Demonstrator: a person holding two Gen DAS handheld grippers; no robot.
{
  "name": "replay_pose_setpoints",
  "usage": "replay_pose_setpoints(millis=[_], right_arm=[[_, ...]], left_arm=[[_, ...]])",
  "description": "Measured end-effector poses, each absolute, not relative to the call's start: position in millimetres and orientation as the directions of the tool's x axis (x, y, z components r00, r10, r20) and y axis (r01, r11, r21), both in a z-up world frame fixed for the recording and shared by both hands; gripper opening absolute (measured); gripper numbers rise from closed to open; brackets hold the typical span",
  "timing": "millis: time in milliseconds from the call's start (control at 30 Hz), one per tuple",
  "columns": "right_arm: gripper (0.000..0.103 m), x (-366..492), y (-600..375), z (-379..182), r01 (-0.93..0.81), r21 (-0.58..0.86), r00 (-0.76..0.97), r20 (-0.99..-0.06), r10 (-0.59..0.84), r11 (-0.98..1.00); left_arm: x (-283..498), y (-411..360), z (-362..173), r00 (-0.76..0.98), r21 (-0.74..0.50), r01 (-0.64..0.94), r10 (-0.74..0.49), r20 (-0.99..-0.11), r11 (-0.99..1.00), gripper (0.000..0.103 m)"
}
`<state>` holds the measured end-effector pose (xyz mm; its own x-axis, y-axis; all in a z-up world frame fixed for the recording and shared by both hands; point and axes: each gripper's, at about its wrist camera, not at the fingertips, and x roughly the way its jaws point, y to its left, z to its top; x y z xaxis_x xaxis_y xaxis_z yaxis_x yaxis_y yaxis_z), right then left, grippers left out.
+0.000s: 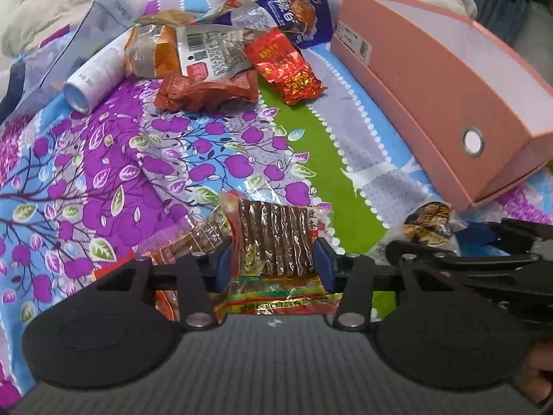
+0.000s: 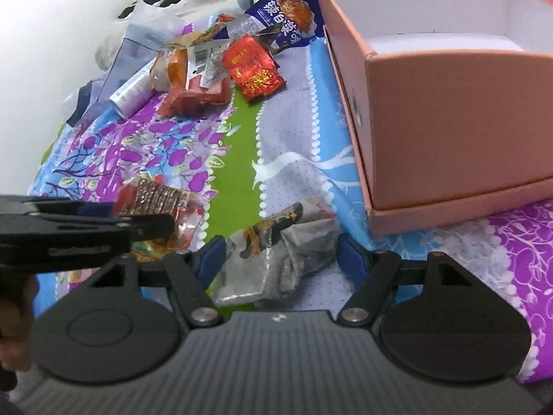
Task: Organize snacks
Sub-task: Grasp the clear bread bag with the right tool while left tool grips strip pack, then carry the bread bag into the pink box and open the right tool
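Note:
My left gripper (image 1: pixel 273 259) is around a clear packet of brown bean strips (image 1: pixel 276 238) lying on the bedspread; its blue pads touch both sides of the packet. The same packet shows in the right wrist view (image 2: pixel 159 197). My right gripper (image 2: pixel 281 259) is open around a crumpled silver snack packet (image 2: pixel 283 259), with gaps at both pads. That packet shows in the left wrist view (image 1: pixel 428 221). An open pink box (image 2: pixel 449 121) stands to the right, empty inside. It also shows in the left wrist view (image 1: pixel 432 79).
A heap of snacks lies at the far side: a red foil packet (image 1: pixel 285 65), an orange-red wrapper (image 1: pixel 207 90), a blue bag (image 1: pixel 293 10), a white tube (image 1: pixel 93 79). The bedspread (image 1: pixel 138 159) is purple, blue and green.

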<state>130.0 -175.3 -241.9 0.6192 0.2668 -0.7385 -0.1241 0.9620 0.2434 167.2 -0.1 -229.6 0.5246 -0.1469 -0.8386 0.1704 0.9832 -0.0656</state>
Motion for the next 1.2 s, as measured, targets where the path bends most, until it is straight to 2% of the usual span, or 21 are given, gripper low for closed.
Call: replay_pose_setpoints(millis=[33, 133, 233, 367, 400, 500, 1200], right_arm=[[0.069, 130.8, -173.0, -241.0, -0.130, 0.228, 0.622, -0.739, 0.259, 0.965], [0.063, 130.5, -171.0, -236.9, -0.146, 0.193, 0.628, -0.740, 0.241, 0.970], [0.062, 128.0, -174.0, -234.6, -0.141, 0.178, 0.629, -0.744, 0.227, 0.974], [0.062, 122.6, -177.4, -231.7, -0.136, 0.168, 0.628, -0.748, 0.216, 0.976], [0.062, 120.1, -177.9, -230.5, -0.135, 0.166, 0.629, -0.748, 0.214, 0.977], [0.062, 113.6, -178.3, -225.4, -0.136, 0.157, 0.636, -0.743, 0.208, 0.978], [0.062, 79.0, -188.5, -149.2, -0.123, 0.122, 0.765, -0.621, 0.172, 0.985]], left_arm=[[166.7, 2.1, -228.4, 0.520, -0.076, 0.164, -0.151, -0.841, 0.984, 0.031], [165.1, 9.4, -224.8, 0.520, -0.122, 0.137, -0.176, -0.836, 0.983, 0.030], [162.4, 11.5, -224.0, 0.522, -0.132, 0.128, -0.180, -0.834, 0.983, 0.026], [157.3, 14.9, -220.3, 0.532, -0.172, 0.097, -0.197, -0.824, 0.980, 0.016], [155.1, 15.2, -217.2, 0.541, -0.177, 0.093, -0.199, -0.817, 0.980, 0.011], [149.9, 16.5, -206.1, 0.562, -0.201, 0.086, -0.214, -0.799, 0.976, 0.007], [118.3, 13.0, -118.0, 0.694, -0.284, 0.088, -0.263, -0.670, 0.955, 0.006]])
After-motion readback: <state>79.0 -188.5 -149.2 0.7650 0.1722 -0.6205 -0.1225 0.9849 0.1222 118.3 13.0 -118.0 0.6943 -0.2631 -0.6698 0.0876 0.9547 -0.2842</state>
